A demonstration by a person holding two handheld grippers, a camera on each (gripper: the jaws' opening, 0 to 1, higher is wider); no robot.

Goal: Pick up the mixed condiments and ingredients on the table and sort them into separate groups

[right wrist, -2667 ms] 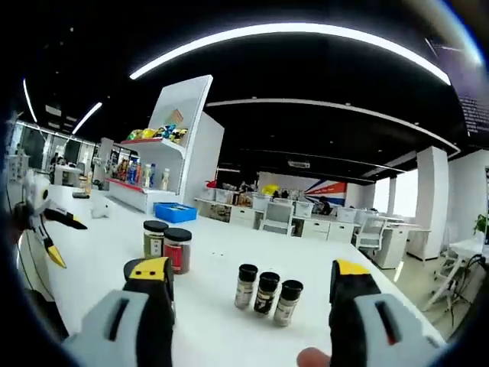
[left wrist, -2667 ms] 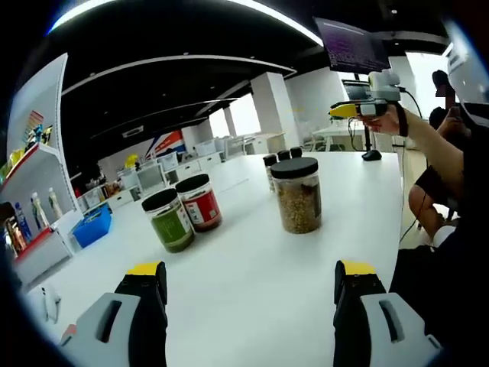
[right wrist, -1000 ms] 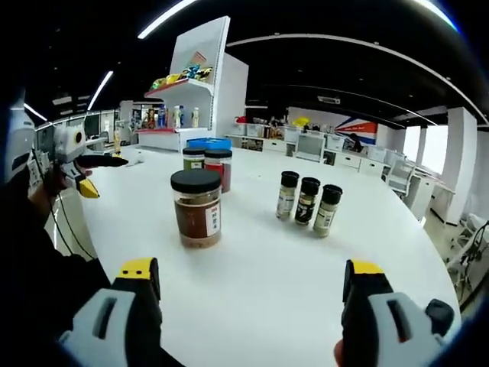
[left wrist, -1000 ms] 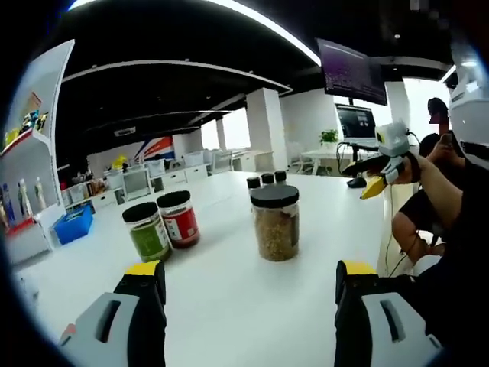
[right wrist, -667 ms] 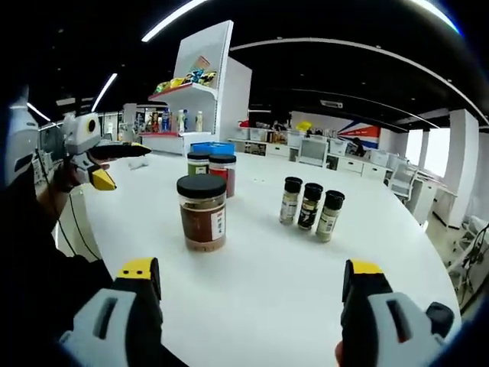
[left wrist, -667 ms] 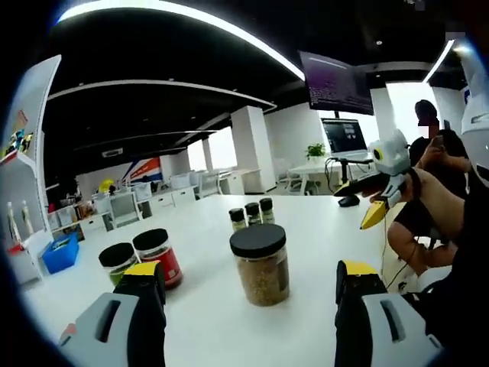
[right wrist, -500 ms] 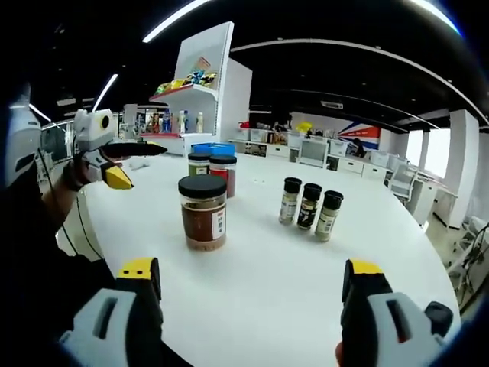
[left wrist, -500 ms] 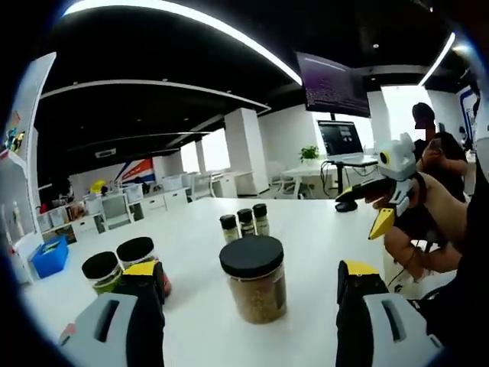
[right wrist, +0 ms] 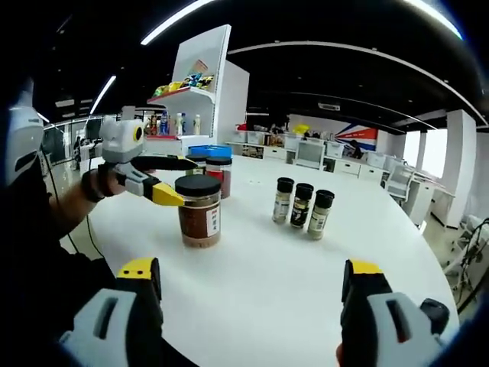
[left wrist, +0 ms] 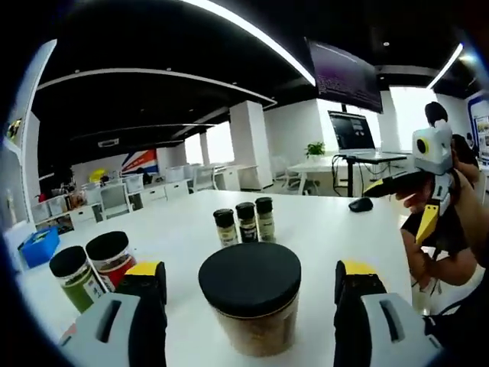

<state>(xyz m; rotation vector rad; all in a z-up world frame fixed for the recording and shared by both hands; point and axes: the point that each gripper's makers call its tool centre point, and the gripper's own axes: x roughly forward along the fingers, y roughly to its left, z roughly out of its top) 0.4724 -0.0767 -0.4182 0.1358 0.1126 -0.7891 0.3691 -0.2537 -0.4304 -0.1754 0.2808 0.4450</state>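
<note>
left gripper (left wrist: 250, 279) now closer, open fingers flanking brown jar (left wrist: 250, 306).

The big jar (left wrist: 249, 306) is getting cut off at the bottom edge of the left gripper view, so its base isn't showing. Labels on the three small spice bottles (right wrist: 299, 205) are coming out too tiny to read. The green jar (right wrist: 196, 162) is hiding behind the left gripper (right wrist: 172, 180).

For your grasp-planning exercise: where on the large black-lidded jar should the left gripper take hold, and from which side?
Grip the large jar on its straight glass wall just below the black lid, coming level from the person's side: it stands upright, and the open left gripper already straddles it.
</note>
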